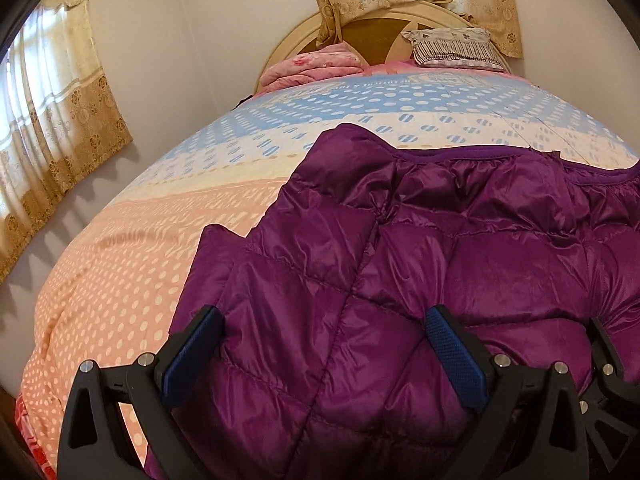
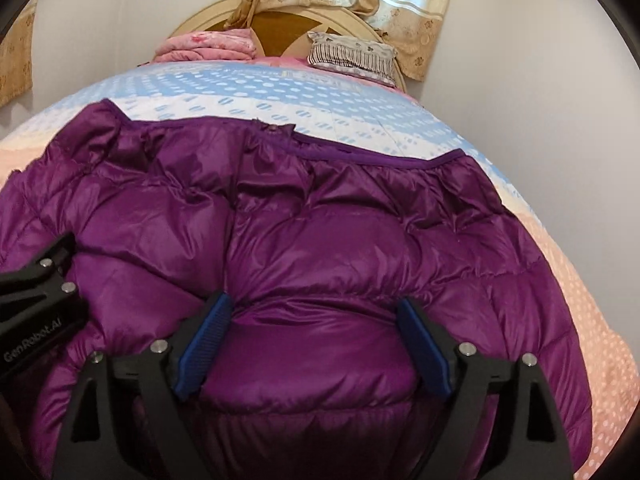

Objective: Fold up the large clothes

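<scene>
A shiny purple quilted down jacket (image 1: 420, 248) lies spread on the bed, its hem toward the headboard; it also fills the right wrist view (image 2: 304, 248). My left gripper (image 1: 324, 344) is open, its blue-padded fingers straddling the jacket's near left part. My right gripper (image 2: 314, 332) is open, its fingers either side of a puffed fold near the jacket's near edge. The right gripper shows at the right edge of the left wrist view (image 1: 608, 364); the left gripper shows at the left edge of the right wrist view (image 2: 36, 280).
The bed has a dotted quilt (image 1: 140, 248) in peach, cream and blue bands. A pink folded blanket (image 1: 316, 66) and a striped pillow (image 1: 456, 48) lie by the round headboard (image 1: 372, 26). Curtains (image 1: 52, 120) hang on the left wall and behind the headboard.
</scene>
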The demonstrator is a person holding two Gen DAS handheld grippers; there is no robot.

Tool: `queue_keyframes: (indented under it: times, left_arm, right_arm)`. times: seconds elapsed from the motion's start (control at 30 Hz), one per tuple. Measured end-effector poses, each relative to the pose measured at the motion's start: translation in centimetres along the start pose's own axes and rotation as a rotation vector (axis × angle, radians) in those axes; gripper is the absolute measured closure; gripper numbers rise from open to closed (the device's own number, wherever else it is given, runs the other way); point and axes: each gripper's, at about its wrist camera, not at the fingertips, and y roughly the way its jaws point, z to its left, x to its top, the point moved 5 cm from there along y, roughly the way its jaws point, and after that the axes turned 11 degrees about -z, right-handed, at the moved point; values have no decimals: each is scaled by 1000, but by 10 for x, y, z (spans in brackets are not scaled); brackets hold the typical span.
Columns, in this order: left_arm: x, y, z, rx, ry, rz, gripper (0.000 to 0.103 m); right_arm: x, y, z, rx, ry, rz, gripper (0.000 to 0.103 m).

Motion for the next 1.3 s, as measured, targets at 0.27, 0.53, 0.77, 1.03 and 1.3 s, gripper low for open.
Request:
queue_keyframes:
  times: [0.27, 0.53, 0.77, 1.03, 1.3]
  left_arm:
    - [-23, -59, 79, 4, -101, -12, 1]
    - [-69, -55, 100, -121, -324, 111, 2]
    - [-54, -61, 80, -239, -258, 54, 82]
    - [-39, -86, 96, -179, -207, -8, 94]
    - [-15, -96, 141, -92, -234, -47, 95]
  right_arm:
    - [-3, -26, -14, 75, 63, -16, 11]
    - [-30, -59, -9, 53, 12, -51, 0]
    - [-39, -49, -11, 38, 10, -37, 0]
    - [-35, -57, 4, 12, -23, -27, 1]
    - [-29, -67, 47, 104, -50, -63, 0]
